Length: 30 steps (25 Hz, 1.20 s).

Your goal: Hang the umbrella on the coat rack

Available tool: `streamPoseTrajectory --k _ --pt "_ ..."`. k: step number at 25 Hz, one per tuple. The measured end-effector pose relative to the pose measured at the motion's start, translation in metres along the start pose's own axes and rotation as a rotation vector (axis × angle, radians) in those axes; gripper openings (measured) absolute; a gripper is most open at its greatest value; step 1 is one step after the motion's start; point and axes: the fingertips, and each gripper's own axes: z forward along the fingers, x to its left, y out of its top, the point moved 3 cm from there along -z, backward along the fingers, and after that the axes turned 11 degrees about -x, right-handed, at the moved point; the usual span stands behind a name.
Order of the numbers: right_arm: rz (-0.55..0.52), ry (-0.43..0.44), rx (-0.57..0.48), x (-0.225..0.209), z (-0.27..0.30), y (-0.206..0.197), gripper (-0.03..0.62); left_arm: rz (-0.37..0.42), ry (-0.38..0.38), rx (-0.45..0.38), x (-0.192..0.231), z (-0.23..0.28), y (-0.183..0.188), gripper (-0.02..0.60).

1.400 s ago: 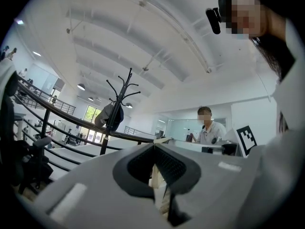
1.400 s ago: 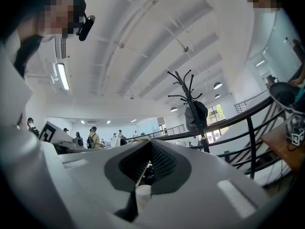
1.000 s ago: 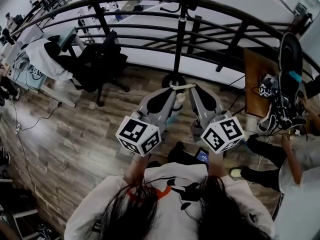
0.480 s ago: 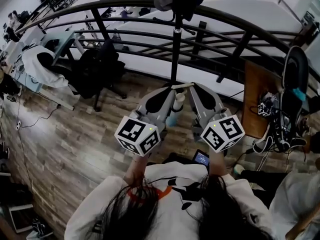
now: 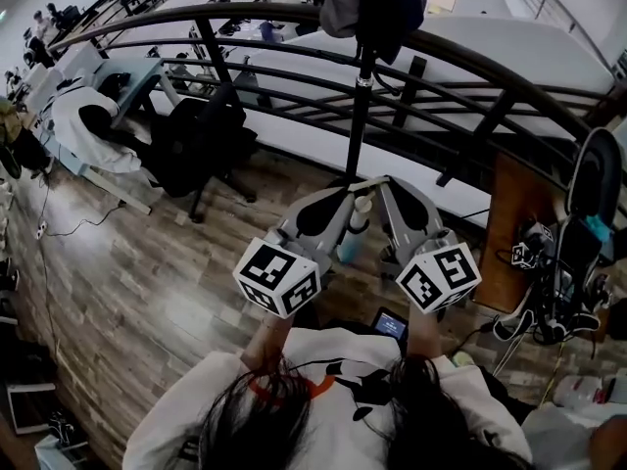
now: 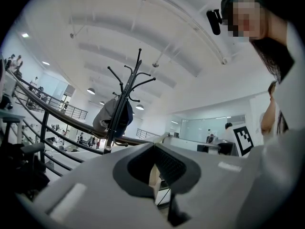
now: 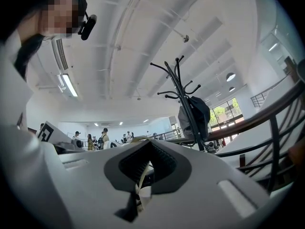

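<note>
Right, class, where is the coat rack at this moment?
In the head view the coat rack stands top centre, just this side of the railing, beyond the left gripper and right gripper holding the umbrella strap.

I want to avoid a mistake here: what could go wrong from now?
The umbrella hangs only by its thin strap, pinched by the left tool and right tool; it may swing or slip. Clothes hang on the coat rack, so the strap might snag on them.
</note>
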Motion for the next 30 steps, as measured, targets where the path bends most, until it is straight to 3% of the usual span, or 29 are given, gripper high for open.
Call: streamPoseTrajectory --k 13,20,30 --pt "-0.045 -0.068 -0.029 -0.033 0.1 -0.013 0.021 -0.013 -0.095 0.013 0.095 0.06 0.021 0.0" --pt "-0.099 -0.092 -0.081 -0.045 0.153 0.008 0.021 0.006 -0.186 -0.019 0.13 0.099 0.05 0.0" --pt "-0.217 -0.105 -0.17 -0.055 0.214 0.063 0.021 0.119 -0.367 -0.12 0.163 0.15 0.118 0.0"
